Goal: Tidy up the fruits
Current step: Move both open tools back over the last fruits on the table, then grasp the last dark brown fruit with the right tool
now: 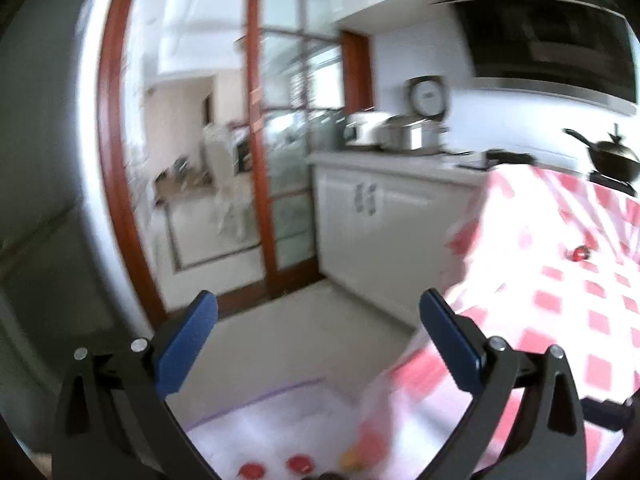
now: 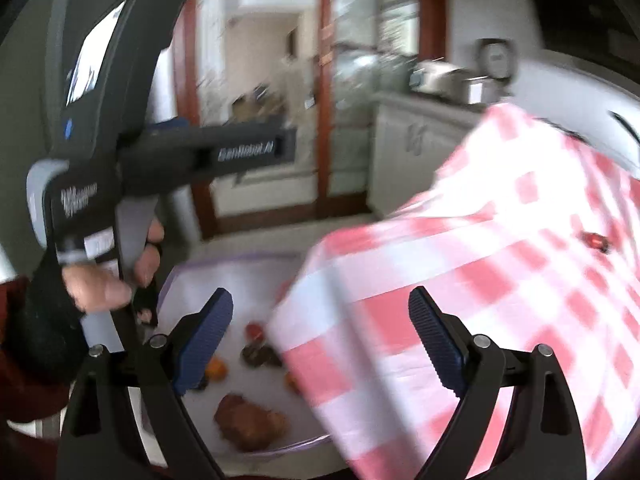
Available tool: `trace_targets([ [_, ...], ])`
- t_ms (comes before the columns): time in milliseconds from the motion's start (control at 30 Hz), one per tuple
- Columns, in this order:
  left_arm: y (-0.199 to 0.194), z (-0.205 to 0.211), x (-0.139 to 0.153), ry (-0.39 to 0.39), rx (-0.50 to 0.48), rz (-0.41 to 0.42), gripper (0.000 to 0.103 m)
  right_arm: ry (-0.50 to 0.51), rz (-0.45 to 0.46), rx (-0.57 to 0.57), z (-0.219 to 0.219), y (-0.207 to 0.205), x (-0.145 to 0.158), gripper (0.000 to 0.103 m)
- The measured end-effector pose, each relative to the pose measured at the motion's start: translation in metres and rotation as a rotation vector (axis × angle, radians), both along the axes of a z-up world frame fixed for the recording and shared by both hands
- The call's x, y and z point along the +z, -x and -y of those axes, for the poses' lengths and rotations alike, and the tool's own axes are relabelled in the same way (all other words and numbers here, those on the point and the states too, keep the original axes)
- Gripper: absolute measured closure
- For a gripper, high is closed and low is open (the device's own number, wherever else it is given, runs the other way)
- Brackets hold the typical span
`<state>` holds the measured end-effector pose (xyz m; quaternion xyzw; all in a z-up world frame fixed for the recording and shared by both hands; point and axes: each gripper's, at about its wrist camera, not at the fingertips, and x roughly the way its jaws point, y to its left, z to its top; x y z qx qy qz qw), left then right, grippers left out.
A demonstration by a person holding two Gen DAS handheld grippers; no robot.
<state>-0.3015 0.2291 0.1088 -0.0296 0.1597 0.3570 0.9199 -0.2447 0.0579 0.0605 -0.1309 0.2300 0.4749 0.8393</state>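
Both your left gripper [image 1: 318,336] and right gripper [image 2: 320,334] have jaws spread wide, pinching nothing. The small red, orange and dark fruits [image 2: 256,354] lie below the jaws in the clear purple-rimmed bag [image 2: 224,276], beside the red-checked surface's [image 2: 500,260] near corner; your left is nearer.

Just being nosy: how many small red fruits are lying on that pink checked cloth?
1. A single small red fruit lies on the pink checked tablecloth, towards its far right side. Other fruit sits lower down on the white sheet, and the cloth's overhang may hide more there.
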Motion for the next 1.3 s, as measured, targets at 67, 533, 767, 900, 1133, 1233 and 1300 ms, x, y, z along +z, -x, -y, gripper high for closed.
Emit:
trace_targets([
  [67, -0.024, 0.022, 0.010, -0.012, -0.076, 0.011, 0.001, -0.052, -0.020, -0.120, 0.028, -0.028, 0.010, 0.016],
  [533, -0.257, 0.165, -0.040, 0.234, -0.580, -0.259, 0.001, -0.147, -0.314, -0.783, 0.198, -0.208, -0.009, 0.016],
  [767, -0.329, 0.176, -0.077, 0.366, -0.650, -0.361, 0.001, -0.115, -0.366, -0.905, 0.238, -0.279, -0.022, 0.016],
  [900, -0.345, 0.158, -0.083, 0.509, -0.663, -0.312, 0.002, -0.068, -0.380, -0.940, 0.248, -0.314, -0.033, 0.016],
  [1133, -0.341, 0.157, -0.084, 0.538, -0.709, -0.272, 0.002, 0.001, -0.404, -0.926, 0.234, -0.386, -0.050, 0.016],
  [1233, -0.341, 0.152, -0.084, 0.565, -0.699, -0.262, 0.002, 0.044, -0.392, -0.897, 0.213, -0.417, -0.050, 0.016],
  [1300, -0.339, 0.151, -0.083, 0.569, -0.697, -0.247, 0.002, 0.058, -0.390, -0.864, 0.200, -0.433, -0.050, 0.016],
])
